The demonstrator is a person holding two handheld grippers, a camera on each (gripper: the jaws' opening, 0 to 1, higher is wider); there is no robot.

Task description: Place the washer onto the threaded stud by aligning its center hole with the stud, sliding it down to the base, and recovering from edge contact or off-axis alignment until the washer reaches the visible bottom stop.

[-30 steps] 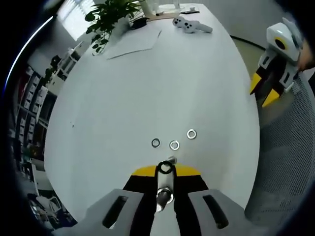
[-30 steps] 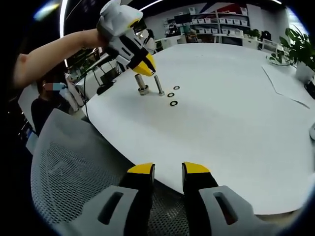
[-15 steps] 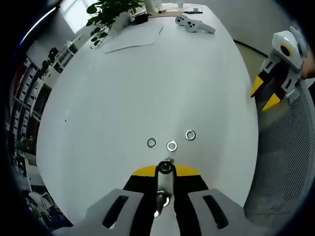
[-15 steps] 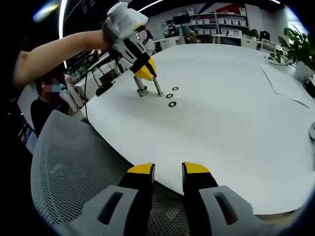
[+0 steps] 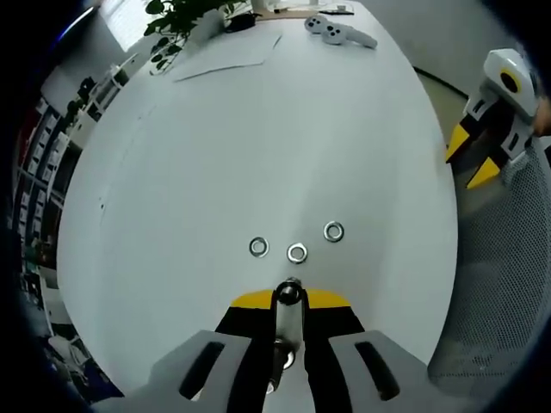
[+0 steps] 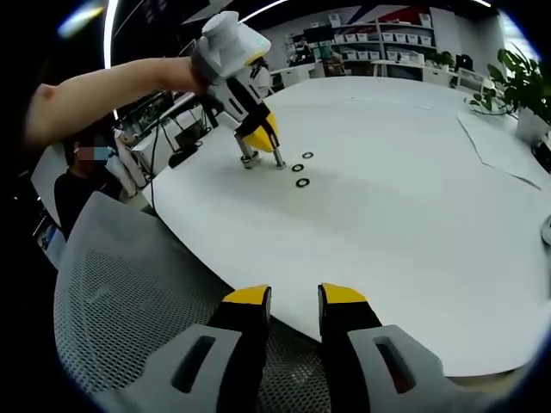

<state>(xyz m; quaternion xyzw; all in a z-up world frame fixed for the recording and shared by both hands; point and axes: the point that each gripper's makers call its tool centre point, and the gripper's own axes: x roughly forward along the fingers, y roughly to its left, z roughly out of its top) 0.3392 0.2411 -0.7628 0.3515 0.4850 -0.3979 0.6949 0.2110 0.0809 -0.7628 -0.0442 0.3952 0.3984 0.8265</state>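
Threaded stud (image 5: 287,320): upright near table edge, rising between jaws of left gripper (image 5: 288,301); jaws close about it, actual clamping not discernible. Presumably steadied for loading.
Washers (image 5: 297,253): three, loose in a row on white table (image 5: 258,129) just beyond stud; none threaded yet.
Right gripper (image 6: 289,299): jaws apart, holding nothing, idle over mesh chair back (image 6: 129,284), well apart from stud.

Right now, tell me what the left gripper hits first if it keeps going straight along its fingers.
The threaded stud, standing upright between the left gripper's yellow tips; just past it lie three washers on the white table. Depth is uncertain.
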